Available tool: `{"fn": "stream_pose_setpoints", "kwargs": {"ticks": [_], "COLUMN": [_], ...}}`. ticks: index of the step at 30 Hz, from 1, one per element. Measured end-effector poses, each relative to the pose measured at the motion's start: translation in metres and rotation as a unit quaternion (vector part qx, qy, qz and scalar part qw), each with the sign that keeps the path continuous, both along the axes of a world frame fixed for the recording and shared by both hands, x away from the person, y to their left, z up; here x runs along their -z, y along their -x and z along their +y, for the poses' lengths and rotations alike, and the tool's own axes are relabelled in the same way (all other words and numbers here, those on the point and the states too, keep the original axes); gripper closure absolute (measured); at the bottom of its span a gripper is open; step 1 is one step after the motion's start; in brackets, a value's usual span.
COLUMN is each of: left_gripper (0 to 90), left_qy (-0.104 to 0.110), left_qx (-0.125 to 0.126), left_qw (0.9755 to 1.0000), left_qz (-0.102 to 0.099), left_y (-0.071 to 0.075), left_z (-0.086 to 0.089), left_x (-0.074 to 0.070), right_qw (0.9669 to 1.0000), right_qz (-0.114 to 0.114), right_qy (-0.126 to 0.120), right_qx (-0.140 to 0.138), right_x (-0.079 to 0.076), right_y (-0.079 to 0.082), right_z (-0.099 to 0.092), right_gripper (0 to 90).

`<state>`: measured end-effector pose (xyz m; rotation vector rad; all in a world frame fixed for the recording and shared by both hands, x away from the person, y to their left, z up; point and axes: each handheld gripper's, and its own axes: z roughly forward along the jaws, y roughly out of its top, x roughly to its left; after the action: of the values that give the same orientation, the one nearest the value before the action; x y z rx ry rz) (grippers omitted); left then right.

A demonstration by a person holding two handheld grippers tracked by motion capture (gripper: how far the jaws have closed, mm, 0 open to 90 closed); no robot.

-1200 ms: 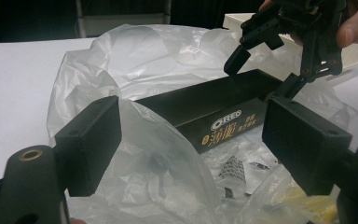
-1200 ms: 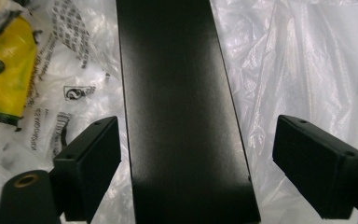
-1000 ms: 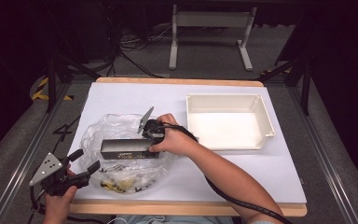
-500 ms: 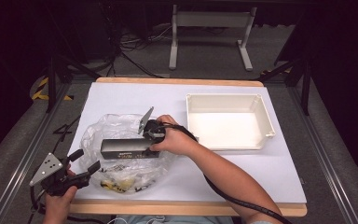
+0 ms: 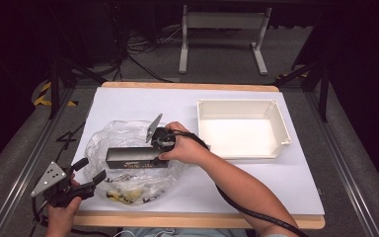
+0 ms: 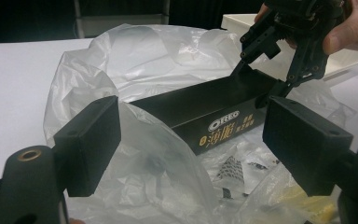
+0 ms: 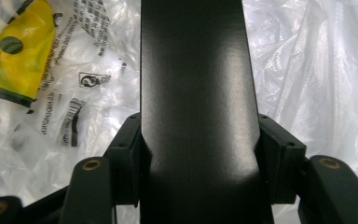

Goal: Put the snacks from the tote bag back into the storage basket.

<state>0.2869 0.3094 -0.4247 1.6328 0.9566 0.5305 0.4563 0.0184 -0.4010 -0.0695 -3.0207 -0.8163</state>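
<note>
at centre left of the high view, your right gripper (image 5: pixel 159 148) is pinching the right end of a long black oreo box (image 5: pixel 133 158), lying over a clear plastic bag (image 5: pixel 128 177). at lower left, your left gripper (image 5: pixel 86 173) is hovering with jaws spread, just beside the bag.

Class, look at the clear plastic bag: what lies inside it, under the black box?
Under the long black Oreo box, the crumpled clear plastic bag holds yellow packets and printed wrappers. Anything directly beneath the box is hidden.
</note>
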Motion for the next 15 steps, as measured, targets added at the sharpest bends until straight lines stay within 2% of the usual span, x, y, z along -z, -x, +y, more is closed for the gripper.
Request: {"fn": "stream_pose_setpoints", "kwargs": {"ticks": [8,15], "left_gripper": [20.1,20.1], "left_qy": [0.000,0.002], "left_qx": [0.001,0.001], "left_qw": [1.0000,1.0000], "left_qz": [0.001,0.002], "left_y": [0.000,0.000], "left_z": [0.000,0.000], "left_x": [0.000,0.000], "right_qw": [1.0000,0.9999], "right_qz": [-0.003,-0.008], "right_qy": [0.006,0.000], "right_qx": [-0.003,-0.009], "right_x": [-0.006,-0.022], "right_y": [0.002,0.006], "right_z": [0.000,-0.001], "right_gripper": [43.4,43.4]}}
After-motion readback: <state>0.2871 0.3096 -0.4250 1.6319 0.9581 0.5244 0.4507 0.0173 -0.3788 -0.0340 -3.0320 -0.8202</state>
